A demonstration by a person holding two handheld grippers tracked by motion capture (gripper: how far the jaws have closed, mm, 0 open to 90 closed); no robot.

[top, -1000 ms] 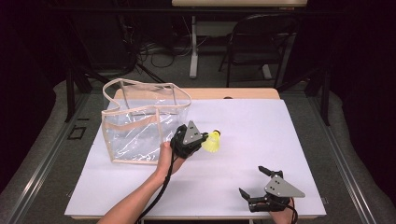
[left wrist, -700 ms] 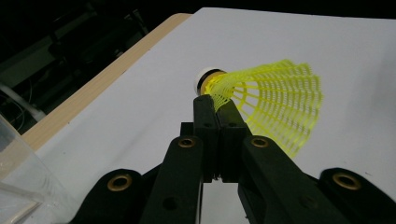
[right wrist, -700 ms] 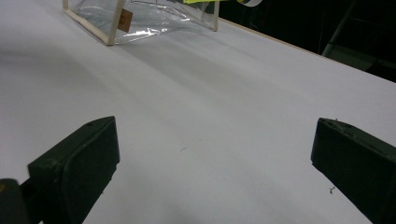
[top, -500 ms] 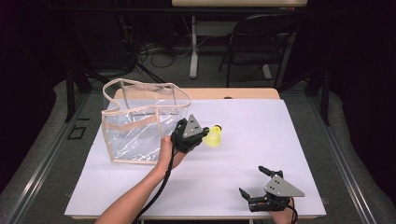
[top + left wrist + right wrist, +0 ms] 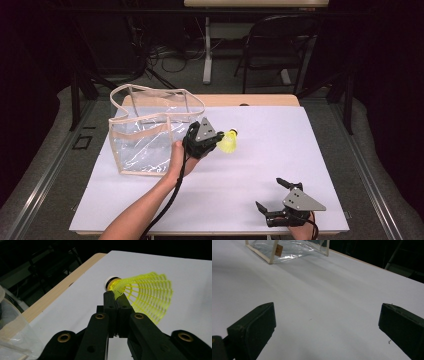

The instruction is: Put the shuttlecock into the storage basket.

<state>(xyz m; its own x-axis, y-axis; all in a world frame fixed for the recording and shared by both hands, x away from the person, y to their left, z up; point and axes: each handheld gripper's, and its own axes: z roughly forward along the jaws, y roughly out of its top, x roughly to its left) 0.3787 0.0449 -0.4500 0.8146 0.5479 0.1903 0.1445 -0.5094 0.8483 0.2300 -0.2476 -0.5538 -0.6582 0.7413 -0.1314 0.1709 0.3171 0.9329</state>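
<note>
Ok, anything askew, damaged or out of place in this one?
Nothing stands out. The left gripper holds the yellow shuttlecock by the edge of its skirt, which looks intact. The clear bag stands upright and open on the white table. The right gripper rests open near the front edge.

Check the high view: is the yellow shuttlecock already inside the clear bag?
No, the left gripper holds the shuttlecock beside the bag.
</note>
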